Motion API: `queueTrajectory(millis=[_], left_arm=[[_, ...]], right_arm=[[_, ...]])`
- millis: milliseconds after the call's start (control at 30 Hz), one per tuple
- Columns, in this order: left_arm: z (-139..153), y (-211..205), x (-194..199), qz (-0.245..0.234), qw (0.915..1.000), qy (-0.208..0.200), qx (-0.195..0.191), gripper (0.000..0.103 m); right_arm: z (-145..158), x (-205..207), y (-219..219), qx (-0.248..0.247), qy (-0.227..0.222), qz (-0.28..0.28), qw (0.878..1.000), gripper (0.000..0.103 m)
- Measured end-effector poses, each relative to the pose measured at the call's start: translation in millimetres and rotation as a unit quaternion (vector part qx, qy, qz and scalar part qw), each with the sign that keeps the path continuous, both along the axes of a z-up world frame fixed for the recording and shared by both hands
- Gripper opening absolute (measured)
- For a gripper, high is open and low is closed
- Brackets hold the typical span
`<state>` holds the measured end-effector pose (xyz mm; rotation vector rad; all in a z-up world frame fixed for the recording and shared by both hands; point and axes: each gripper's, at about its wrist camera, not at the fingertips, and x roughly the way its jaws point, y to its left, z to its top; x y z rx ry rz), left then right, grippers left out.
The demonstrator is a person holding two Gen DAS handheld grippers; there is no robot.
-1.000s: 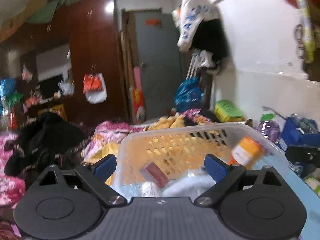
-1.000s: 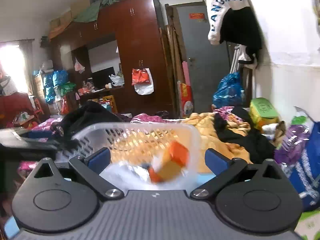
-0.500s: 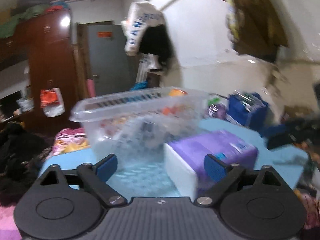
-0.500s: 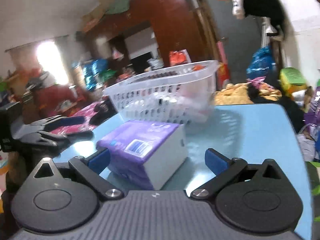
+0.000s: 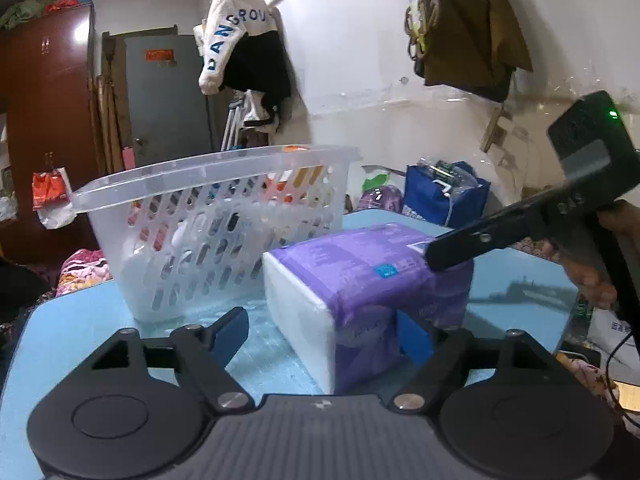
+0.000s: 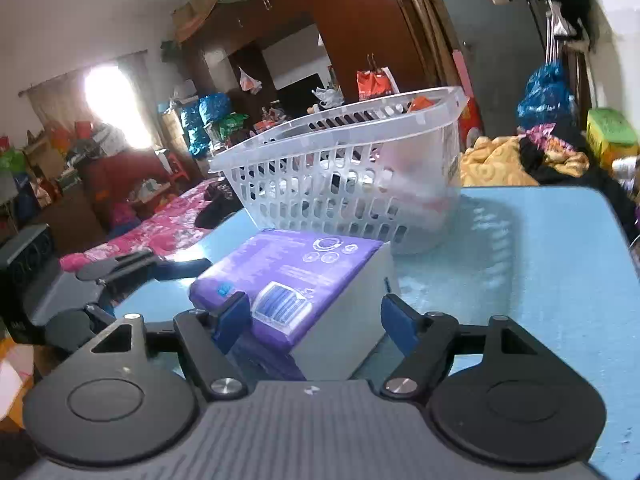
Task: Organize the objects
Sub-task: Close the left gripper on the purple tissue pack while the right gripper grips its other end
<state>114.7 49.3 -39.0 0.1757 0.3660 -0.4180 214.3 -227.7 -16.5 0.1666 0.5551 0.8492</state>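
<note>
a purple-wrapped pack of tissues (image 5: 360,276) lies flat on the light blue table (image 5: 72,332), just in front of a clear plastic slotted basket (image 5: 216,216) that stands on the same table and holds several small items, too blurred through the slots to name. the pack's near corner sits between the blue pads of the left gripper (image 5: 324,334), whose jaws have just been closing; its right-side pad is against the purple wrapping while the left-side pad stands apart from the white end of the pack, so the claw is partly open and grips nothing. from the right wrist view the same pack of tissues (image 6: 288,280) reaches in between the fingers of the right gripper (image 6: 316,322), whose jaws have also just been closing; the left-side pad touches the purple edge of the pack, but whether the right-side pad presses the white face cannot be told, so a firm hold is not clear. the basket (image 6: 352,176) stands just beyond the pack, touching or nearly touching its far end. in the left wrist view the right gripper (image 5: 452,252) comes in from the right, one dark finger lying over the pack's top far corner, with a hand (image 5: 588,276) on its handle. a white and black jacket (image 5: 240,48) hangs on the wall behind.
</note>
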Motion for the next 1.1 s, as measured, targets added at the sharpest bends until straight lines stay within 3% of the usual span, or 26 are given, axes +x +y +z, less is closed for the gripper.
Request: queueTrajectory(millis=[67,200,500,833,1100], left_arm=[[-1.4,-4.0,1.9,-0.005,1.0,0.006,0.004,0.077],[-4.5,-17.1,1.3,-0.022,0.9995,0.01,0.019,0.069],[-7.7,-30.5,-4.0,-0.003,0.9993,-0.008,0.037,0.069],[-6.1,-29.2,-11.1,-0.001,0.9995,-0.03,0.013,0.069],[10.6,-32.9,-28.4,0.009,0.9968,-0.079,0.012,0.068]], right_arm=[[-0.4,-1.0,1.6,0.003,0.003,0.006,1.0,0.068],[0.9,-5.4,5.7,-0.005,0.0,0.001,1.0,0.067],[-0.1,-12.5,10.4,-0.008,-0.009,-0.014,1.0,0.067],[8.4,-37.7,19.8,-0.029,-0.073,-0.035,0.996,0.065],[31.0,-48.0,21.1,-0.022,-0.109,-0.037,0.993,0.063]])
